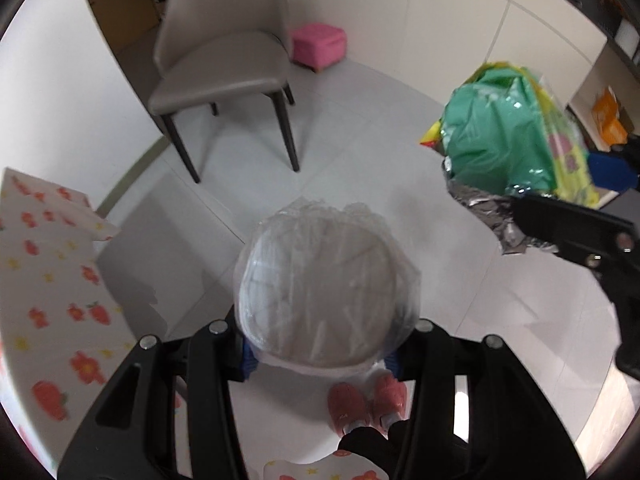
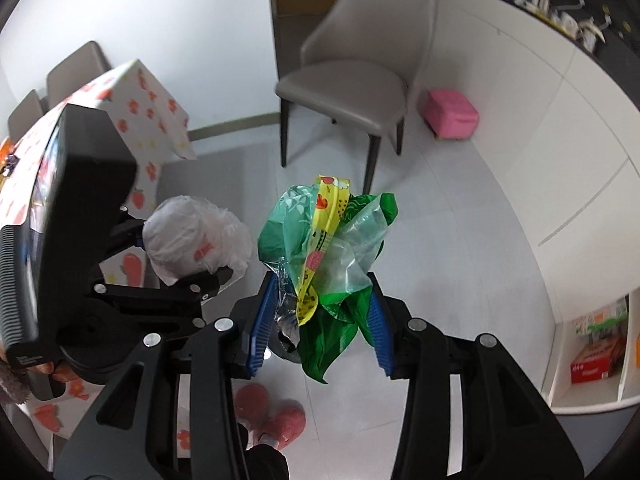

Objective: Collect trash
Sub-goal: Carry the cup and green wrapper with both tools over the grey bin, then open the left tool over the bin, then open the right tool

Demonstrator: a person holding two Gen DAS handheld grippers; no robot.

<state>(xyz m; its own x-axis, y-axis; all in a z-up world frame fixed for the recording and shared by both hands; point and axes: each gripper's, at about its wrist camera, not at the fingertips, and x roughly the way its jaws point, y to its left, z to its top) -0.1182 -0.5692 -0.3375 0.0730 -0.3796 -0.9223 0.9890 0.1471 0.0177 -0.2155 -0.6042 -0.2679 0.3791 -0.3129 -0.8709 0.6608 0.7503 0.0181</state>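
Left hand-held gripper [image 1: 320,354] clamps clear plastic ball [image 1: 326,288]; right hand-held gripper [image 2: 320,320] pinches green wrapper bundle [image 2: 328,248]. Keep both squeezed tight, carry level over floor [image 1: 360,160]; no bin visible.

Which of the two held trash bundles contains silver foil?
The green and yellow wrapper bundle in the right gripper; the left gripper holds only a clear-plastic-wrapped bowl.

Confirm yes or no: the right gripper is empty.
No. In the right wrist view the right gripper is clamped on a bunch of green and yellow plastic wrappers between its blue pads.
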